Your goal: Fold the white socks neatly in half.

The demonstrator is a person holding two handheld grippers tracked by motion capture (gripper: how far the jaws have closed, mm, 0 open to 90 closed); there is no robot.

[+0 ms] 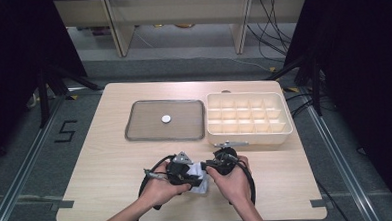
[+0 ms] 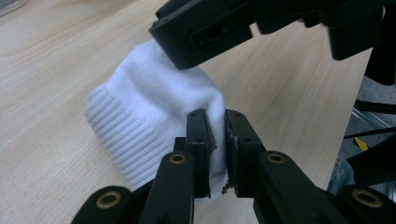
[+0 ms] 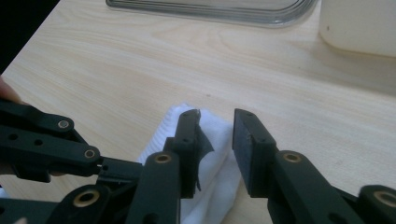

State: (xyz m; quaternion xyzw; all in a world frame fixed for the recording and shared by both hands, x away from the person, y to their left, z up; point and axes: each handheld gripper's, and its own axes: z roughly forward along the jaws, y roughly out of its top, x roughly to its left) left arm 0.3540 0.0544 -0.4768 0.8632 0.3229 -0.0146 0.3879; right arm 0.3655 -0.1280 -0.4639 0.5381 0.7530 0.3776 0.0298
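The white knit sock (image 2: 154, 107) lies on the near middle of the table (image 1: 111, 159), between the two hands, with its ribbed cuff facing the left claw's camera.

The left claw (image 2: 215, 140) is clenched on a fold of the sock; cloth fills the narrow gap between its jaws. The right claw (image 3: 215, 142) stands released over the sock, jaws apart, with white fabric between and beneath them but no squeeze evident.

Farther back on the table sit a grey tray (image 1: 134, 128) carrying a small white disc (image 1: 166, 119), and just beside it to the right a cream compartment box (image 1: 248, 136), its cells apparently empty.

Risks, as judged from this position:
- The left claw grips only a thin fold; a pull could slip it free.
- If the right claw closes on both layers, the cuff may be pinned shut rather than opened.

Limits of view: in the high view, hands and claws cover most of the sock. Its toe end, and whether it is one sock or a folded pair, cannot be determined.
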